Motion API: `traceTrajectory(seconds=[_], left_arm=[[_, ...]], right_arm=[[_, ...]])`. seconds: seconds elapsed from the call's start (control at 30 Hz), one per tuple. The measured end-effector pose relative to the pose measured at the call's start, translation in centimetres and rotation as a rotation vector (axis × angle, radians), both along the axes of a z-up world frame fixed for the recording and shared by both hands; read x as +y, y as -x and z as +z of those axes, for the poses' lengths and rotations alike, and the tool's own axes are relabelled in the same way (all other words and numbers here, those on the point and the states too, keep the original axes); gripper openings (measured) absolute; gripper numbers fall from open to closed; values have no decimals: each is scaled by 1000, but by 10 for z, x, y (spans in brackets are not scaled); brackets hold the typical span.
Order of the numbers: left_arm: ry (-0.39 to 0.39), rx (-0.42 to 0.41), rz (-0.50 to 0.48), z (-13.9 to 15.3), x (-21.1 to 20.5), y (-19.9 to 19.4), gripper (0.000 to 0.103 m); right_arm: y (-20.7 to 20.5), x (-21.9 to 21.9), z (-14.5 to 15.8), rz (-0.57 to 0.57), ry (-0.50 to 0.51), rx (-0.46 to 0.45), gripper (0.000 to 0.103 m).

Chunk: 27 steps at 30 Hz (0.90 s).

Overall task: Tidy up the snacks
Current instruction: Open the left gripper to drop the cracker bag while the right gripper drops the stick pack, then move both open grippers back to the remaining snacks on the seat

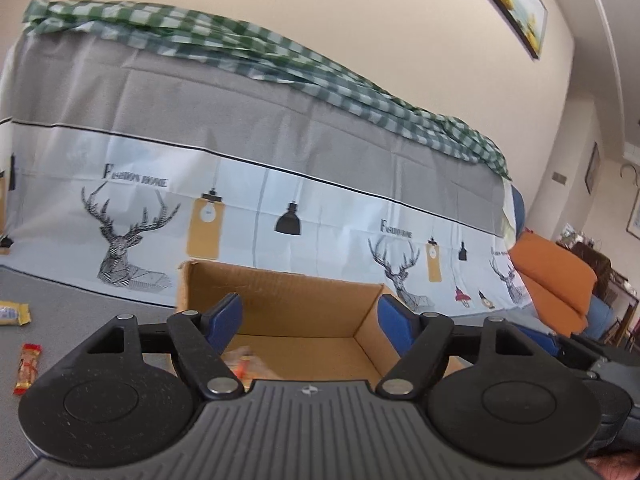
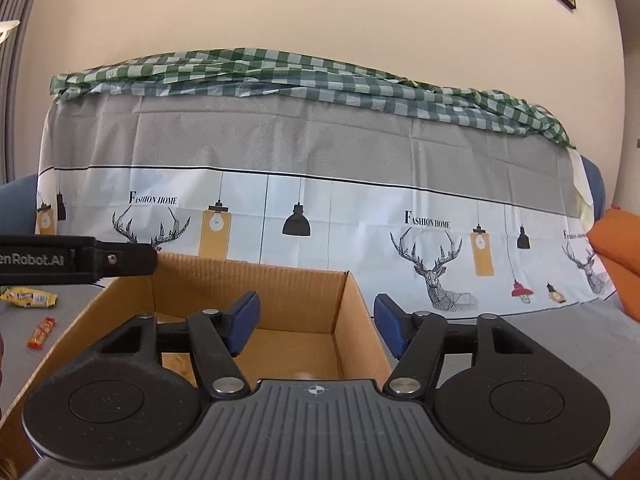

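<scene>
Left wrist view: the left gripper (image 1: 310, 322), its blue-padded fingers (image 1: 226, 320) spread wide and holding nothing, hangs above the open brown corrugated cardboard box (image 1: 280, 300), which stands on the grey cloth-covered surface (image 1: 72, 312). On the box floor, near the left finger, lies a blurred orange-wrapped snack (image 1: 244, 364) — its detail cannot be made out. To the left of the box, apart from it, lie a small red-and-gold wrapped snack bar (image 1: 27, 368) nearer the camera and a yellow wrapped snack packet (image 1: 14, 313) farther away at the frame edge. Behind the box rises a grey and white drape printed with stags and hanging lamps (image 1: 240, 184), topped by a crumpled green-and-white checked cloth (image 1: 240, 56); an orange cushion (image 1: 556, 280) sits to the far right. Right wrist view: the right gripper (image 2: 316, 324) is likewise spread apart and empty, its left finger over the box interior (image 2: 248, 280) and its right finger outside the box's right wall. The black body of the left gripper (image 2: 80, 260) enters from the left above the box's far left corner. The yellow packet (image 2: 30, 297) and the red-and-gold bar (image 2: 41, 332) lie on the grey surface left of the box — both outside it
</scene>
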<state>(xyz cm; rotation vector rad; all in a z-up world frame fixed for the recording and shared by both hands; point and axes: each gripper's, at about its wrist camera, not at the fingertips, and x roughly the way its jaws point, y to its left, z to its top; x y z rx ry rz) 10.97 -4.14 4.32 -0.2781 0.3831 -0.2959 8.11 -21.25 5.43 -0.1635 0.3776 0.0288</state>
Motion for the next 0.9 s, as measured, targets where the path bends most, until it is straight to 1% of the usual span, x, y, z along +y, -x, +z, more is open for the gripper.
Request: traceTrajectory(seconds=[0.1,0.2,0.27,0.3,0.37,0.43,0.6,0.67,0.73,0.77,0.8,0.9], left_arm=[[46,15,36,0,16,0,76],[96,38,34,-1,33,1,66],[108,50,39,-1,45,4,55],[108,54,42,0,51,6,52],[105,61,49,2,63,10,34],[106,70,64,4,78,15,27],[124,120,118,5,120,28,26],[108,124,148,7,134,33,26],[96,123,176,8,150,36,26],[89,125,188,9,157,37,26],[78,129,199,8,164,37,26],[44,145,236,6,185,34,26]], right_arm=[[-2,9,0,-10,-17,7,66],[-2,23,1,-8,-24,7,68],[0,34,1,-3,-27,8,68],[0,39,1,0,-29,9,68],[1,51,2,5,-41,14,68],[2,64,1,11,-57,17,68],[5,102,-3,34,-98,33,68],[7,118,-5,55,-109,34,67],[9,135,-7,85,-122,35,64],[9,143,-8,99,-131,40,59],[10,151,-10,116,-141,44,51],[9,176,-17,167,-158,65,38]])
